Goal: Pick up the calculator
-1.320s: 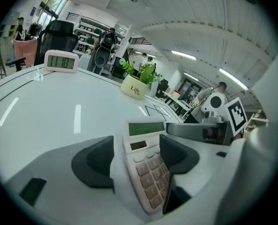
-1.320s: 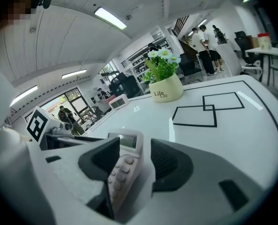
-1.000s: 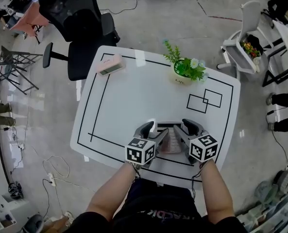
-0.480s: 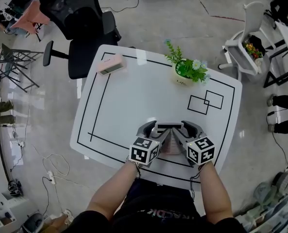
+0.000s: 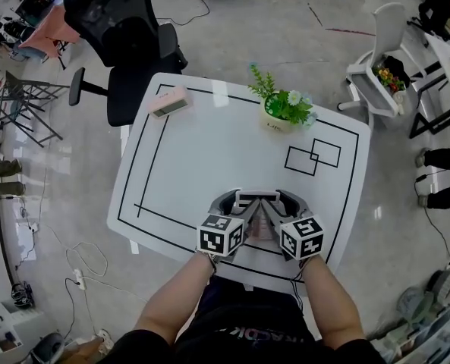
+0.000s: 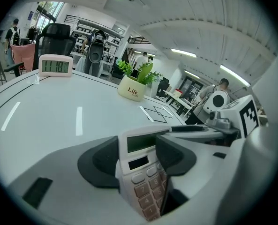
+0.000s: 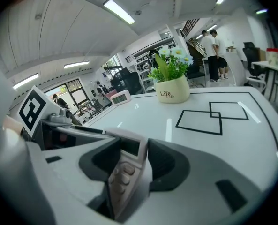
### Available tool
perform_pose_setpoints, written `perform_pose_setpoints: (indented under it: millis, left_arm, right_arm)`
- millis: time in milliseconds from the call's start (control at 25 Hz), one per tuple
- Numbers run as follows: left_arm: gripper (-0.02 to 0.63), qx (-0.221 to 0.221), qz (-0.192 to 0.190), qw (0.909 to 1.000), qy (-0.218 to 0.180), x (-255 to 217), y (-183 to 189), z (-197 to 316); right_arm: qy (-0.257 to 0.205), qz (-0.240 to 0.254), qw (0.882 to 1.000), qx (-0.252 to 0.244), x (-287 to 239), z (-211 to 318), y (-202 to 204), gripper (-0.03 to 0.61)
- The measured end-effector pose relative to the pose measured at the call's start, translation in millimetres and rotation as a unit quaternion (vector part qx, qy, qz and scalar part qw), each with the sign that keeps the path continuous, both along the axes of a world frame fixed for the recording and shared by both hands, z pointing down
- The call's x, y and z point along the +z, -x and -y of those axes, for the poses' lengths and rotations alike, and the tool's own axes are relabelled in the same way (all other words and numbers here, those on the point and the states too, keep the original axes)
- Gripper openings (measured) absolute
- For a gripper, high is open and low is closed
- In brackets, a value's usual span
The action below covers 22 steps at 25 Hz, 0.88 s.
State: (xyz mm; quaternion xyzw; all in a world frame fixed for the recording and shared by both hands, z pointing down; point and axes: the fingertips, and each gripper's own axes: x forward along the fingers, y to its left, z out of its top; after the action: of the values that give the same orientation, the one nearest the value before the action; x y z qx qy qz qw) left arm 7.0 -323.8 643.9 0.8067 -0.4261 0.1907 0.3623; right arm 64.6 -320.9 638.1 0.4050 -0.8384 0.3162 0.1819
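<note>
The calculator (image 5: 256, 200), pale with rows of keys and a display at its far end, is near the front edge of the white table (image 5: 194, 158), between my two grippers. My left gripper (image 5: 238, 203) comes at it from the left and my right gripper (image 5: 278, 203) from the right. In the left gripper view the calculator (image 6: 139, 168) fills the gap between the closing jaws, and both pads touch it. In the right gripper view the calculator (image 7: 122, 172) stands tilted on edge, with my right gripper (image 7: 129, 156) shut on it.
A pink desk clock (image 5: 169, 101) stands at the far left corner of the table. A potted plant (image 5: 279, 112) is at the far middle, with two taped squares (image 5: 312, 156) right of it. A black office chair (image 5: 126, 36) stands beyond the table and a white chair (image 5: 380, 67) at the far right.
Both grippers have drawn inward toward each other around the calculator. The left jaws have narrowed onto it, and its display end now shows between the fingertips.
</note>
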Motion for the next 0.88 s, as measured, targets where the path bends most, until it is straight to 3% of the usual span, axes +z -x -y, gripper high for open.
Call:
perform_pose_setpoints:
  millis: [440, 880]
  left_arm:
    - [0.242, -0.021, 0.019, 0.9976, -0.063, -53.3, -14.8, -21.2]
    - [0.242, -0.056, 0.051, 0.9856, -0.151, -133.4, -4.8, -65.9]
  right_arm:
    - [-0.078, -0.001, 0.997, -0.014, -55.2, -18.2, -13.3, 0.183]
    - [-0.160, 0.036, 0.986, -0.041, -131.1, -60.2, -3.9, 0.183]
